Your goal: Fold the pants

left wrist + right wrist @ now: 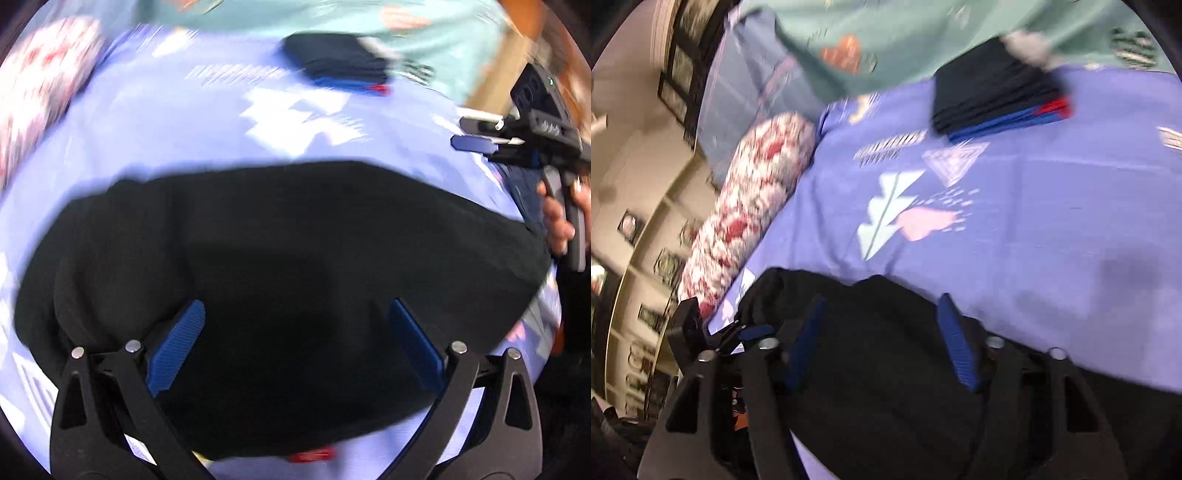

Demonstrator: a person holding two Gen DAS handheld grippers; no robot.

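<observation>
Both wrist views motion-blurred; fine detail unreliable.

Black pants [280, 288] lie as a compact dark mass on the lavender patterned bedsheet [155, 147], directly ahead of and beneath the left gripper [295, 343]. Its blue pads [177, 347] stand wide apart with nothing between them, the cloth visible through the gap. Contact with the fabric cannot be told.

Right gripper [882, 339]: fingers likewise spread wide, empty, over the pants [886, 369] near their far edge, sheet [1034, 221] beyond. In the left view the right gripper [476, 136] shows up and to the right, just past the pants' right end, held by a hand [557, 218].

Elsewhere: stack of folded dark garments [993, 99] with blue and red trim well ahead of both grippers; red-and-white floral bolster [753, 206] to the left of the right gripper; teal bedding [923, 33] at the far end.

Handling judgement: soft, limp, light cloth, no stiffness; it will drape and sag when lifted, and layers may slide apart if only the top ply is pinched. Not fragile. Folds and seams barely readable in the black. Best hold appears to be at the two outer corners of one edge, one gripper each, pinching all layers, then carrying that edge over.
</observation>
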